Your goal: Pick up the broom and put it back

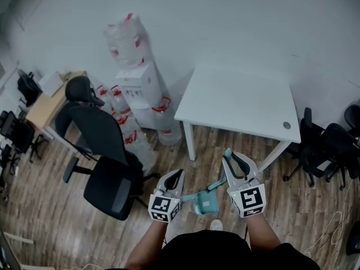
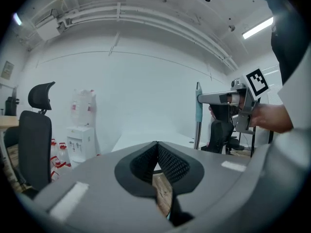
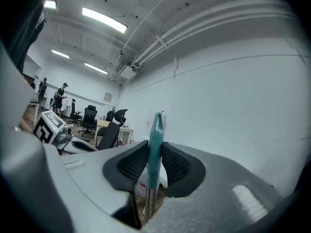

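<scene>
The broom has a teal grip [image 3: 155, 130] on a metal pole and stands upright. My right gripper [image 3: 155, 148] is shut on the teal grip, which sticks up above the pads. In the head view the teal broom head [image 1: 206, 203] hangs below my right gripper [image 1: 232, 160], above the wooden floor. My left gripper [image 1: 176, 175] is beside it on the left, shut and holding nothing. Seen from the left gripper view, the left gripper [image 2: 157, 146] has its pads meeting at the tip, and the broom handle [image 2: 198, 111] stands to the right in the right gripper [image 2: 214, 98].
A white table [image 1: 236, 103] stands ahead against the white wall. A water dispenser [image 1: 143, 89] and several water bottles [image 1: 126, 125] stand to its left. A black office chair [image 1: 104, 151] is at near left. More black chairs [image 1: 326, 145] are at right, and a wooden desk [image 1: 48, 103] is at far left.
</scene>
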The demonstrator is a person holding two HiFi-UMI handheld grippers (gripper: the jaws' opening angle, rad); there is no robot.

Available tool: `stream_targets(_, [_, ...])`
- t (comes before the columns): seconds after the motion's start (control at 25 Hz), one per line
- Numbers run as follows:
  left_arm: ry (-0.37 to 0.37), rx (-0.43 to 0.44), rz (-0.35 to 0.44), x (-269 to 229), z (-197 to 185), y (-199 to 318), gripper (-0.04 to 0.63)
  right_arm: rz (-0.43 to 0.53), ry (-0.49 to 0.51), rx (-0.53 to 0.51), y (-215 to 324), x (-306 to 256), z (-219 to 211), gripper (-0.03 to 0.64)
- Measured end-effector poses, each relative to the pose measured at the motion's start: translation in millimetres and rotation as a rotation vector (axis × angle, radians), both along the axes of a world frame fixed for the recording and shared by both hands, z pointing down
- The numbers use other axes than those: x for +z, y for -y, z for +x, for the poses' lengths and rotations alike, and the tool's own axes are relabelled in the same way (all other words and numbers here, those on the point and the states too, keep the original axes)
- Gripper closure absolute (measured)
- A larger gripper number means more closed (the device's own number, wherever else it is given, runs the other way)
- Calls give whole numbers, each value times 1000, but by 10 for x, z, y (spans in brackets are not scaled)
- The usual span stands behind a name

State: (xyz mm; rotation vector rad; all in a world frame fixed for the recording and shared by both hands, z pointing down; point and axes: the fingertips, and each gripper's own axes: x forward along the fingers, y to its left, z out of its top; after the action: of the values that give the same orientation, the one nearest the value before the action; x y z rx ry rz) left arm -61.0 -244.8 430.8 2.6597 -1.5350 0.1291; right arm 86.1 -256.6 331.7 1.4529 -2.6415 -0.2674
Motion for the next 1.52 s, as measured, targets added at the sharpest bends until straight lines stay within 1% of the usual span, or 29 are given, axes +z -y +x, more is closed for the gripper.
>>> stream_targets(0.24, [-11,-5,36,-176,0,79,580,23,11,12,60,-131,17,525])
stream_targets(0.84, [-11,9,29,-160,36,102,578,9,4,56,124,-31,81,525])
stream_targets(1.16, [-2,11,15,-103,20,70,580,-8,16,71,121,60,129,525])
stream_targets(1.52, [15,5,-47,121,-17,-7,578,-79,-10,65,100,409,168,525])
